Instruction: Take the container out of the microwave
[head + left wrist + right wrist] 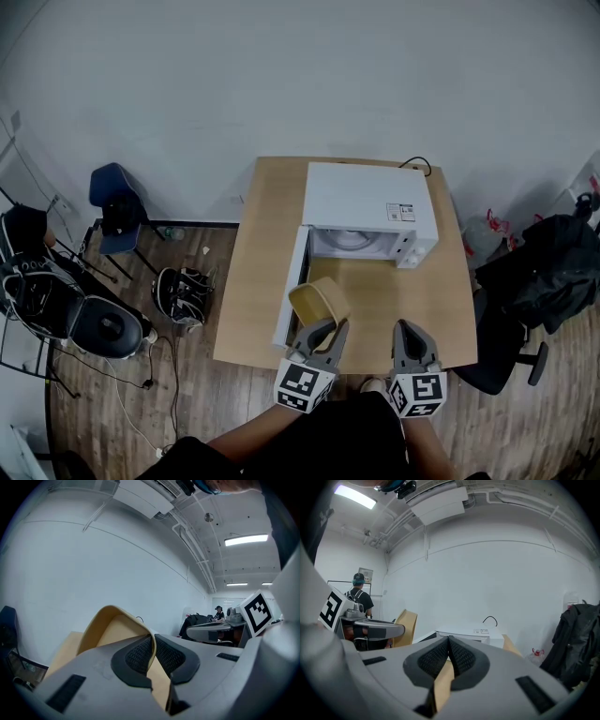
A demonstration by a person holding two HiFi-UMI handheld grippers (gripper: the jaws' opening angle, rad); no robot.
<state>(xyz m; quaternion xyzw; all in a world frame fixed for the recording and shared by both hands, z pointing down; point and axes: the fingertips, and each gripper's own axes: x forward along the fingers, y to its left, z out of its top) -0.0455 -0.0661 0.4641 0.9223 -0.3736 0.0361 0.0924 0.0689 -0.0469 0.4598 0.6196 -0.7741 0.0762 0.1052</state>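
White wall (281, 75) behind, wood table (267, 244) w/ the white microwave (366, 197) on it, door (289, 291) standing open. Tan container (319, 300) is out front of the cavity, tilted above the table. Left gripper (323, 328) is clamped on its rim. Right gripper (408, 330) alongside, jaws pressed together, nothing btwn.

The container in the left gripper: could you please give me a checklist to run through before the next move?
1. The container is clear of the microwave: ok.
2. The left gripper has its jaws clamped on the container's rim: ok.
3. The right gripper is empty, jaws together: ok.
4. Bare table in front of the microwave for setting down: ok.
5. The microwave door is shut: not ok, it stands open.
6. The container's contents: cannot tell.
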